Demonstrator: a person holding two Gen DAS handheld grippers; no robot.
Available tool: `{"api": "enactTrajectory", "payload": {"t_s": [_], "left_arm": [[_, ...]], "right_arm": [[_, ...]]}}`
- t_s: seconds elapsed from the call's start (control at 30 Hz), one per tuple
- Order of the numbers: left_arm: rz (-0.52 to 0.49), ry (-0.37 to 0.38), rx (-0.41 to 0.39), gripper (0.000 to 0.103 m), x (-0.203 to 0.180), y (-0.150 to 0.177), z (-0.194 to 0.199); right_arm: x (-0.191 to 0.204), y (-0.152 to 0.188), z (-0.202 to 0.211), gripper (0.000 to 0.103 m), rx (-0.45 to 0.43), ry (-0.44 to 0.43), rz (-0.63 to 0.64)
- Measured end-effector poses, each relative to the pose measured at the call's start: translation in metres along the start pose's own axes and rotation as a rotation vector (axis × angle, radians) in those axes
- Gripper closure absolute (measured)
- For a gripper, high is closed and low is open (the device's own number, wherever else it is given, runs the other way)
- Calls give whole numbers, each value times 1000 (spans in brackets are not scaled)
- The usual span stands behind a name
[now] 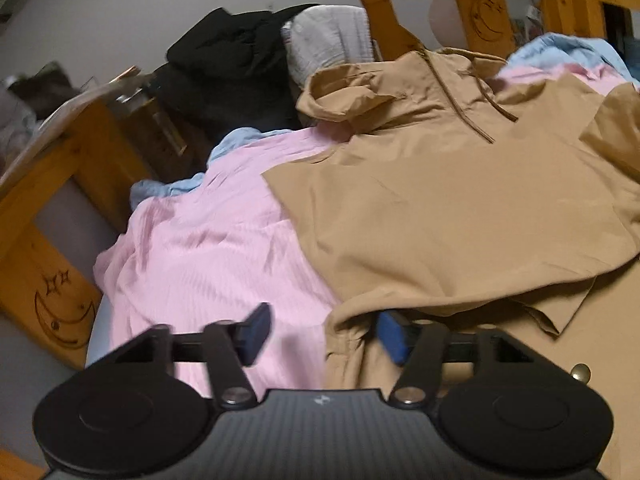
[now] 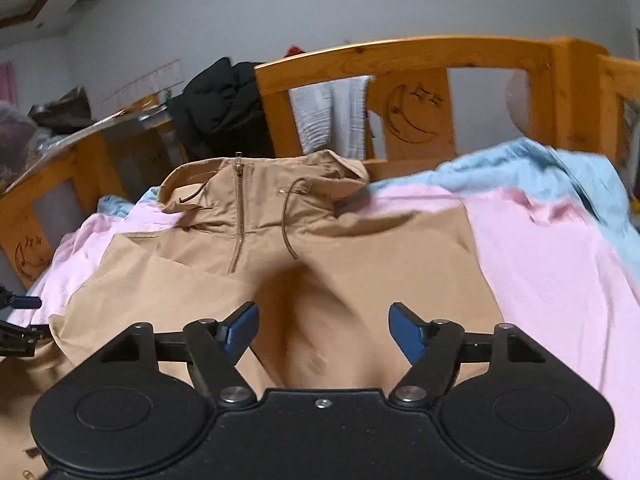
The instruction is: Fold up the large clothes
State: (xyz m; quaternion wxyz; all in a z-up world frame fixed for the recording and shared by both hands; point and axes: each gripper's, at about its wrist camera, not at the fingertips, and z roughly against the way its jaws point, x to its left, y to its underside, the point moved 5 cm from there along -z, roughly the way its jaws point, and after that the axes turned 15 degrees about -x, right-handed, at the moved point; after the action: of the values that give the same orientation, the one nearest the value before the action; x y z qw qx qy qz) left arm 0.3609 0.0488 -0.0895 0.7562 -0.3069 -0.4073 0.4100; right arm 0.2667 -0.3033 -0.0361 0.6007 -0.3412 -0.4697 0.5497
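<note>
Tan jacket [image 1: 460, 208] cut off at right and lower right frame edges, left wrist view. Its folded edge hides part of the left claw's right fingertip [image 1: 394, 336]. Pink sheet [image 2: 560, 280] covers the mattress. Clutter at far left [image 2: 24, 132] too blurred to identify.

Tan hooded jacket [image 2: 360, 264]: smooth matt woven cloth, brass-toned metal zip [image 2: 239, 216], cord drawstrings. Pink sheet [image 1: 208, 248]: soft cloth, faint ribbed sheen. Bed frame [image 2: 420, 60]: varnished knotty wood, semi-gloss, carved moon and stars. Both grippers: matt black plastic, blue pads [image 2: 404, 326], shiny metal pivot screws.
</note>
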Motion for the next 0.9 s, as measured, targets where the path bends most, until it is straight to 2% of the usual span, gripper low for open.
{"api": "enactTrajectory", "payload": {"t_s": [0.03,0.1,0.13,0.17,0.23,0.27,0.3,0.33,0.37,0.47,0.5,0.57,0.67,0.77,0.83,0.9], "left_arm": [[-10,2,-3,50,-2,-1,-1],[-23,-7,-18,61,-9,-1,0],[-19,-10,-23,66,-11,-1,0],[-10,-13,-30,79,-12,0,1],[11,-20,-45,85,-11,1,3],[27,-28,-54,90,-9,1,4],[46,-41,-63,92,-6,0,7],[76,-63,-79,93,-1,0,9],[111,-92,-98,95,5,-2,13],[249,-161,-139,96,26,0,21],[290,-175,-137,96,31,3,22],[311,-181,-99,96,33,13,13],[325,-158,-45,95,31,23,3],[346,-108,-30,87,34,22,10],[337,-78,-23,75,36,24,21],[338,-61,-30,36,37,26,37]], "right_arm": [[6,-2,-5,26,25,-25,44],[22,0,-11,21,76,-65,152],[25,3,-15,21,99,-56,195],[28,6,-18,21,114,-37,219],[27,11,-20,25,127,-27,200],[24,11,-21,41,133,-19,180],[20,12,-22,75,139,-11,159],[17,12,-24,96,147,4,148],[12,10,-26,103,143,12,130],[7,-12,-24,103,51,-3,75],[9,-21,-22,103,4,-2,91],[11,-32,-22,103,-52,1,101],[6,-22,-36,103,-21,9,105],[-7,4,-46,103,54,24,123],[-20,12,-39,93,71,43,66],[-31,14,-25,72,60,59,21]]}}
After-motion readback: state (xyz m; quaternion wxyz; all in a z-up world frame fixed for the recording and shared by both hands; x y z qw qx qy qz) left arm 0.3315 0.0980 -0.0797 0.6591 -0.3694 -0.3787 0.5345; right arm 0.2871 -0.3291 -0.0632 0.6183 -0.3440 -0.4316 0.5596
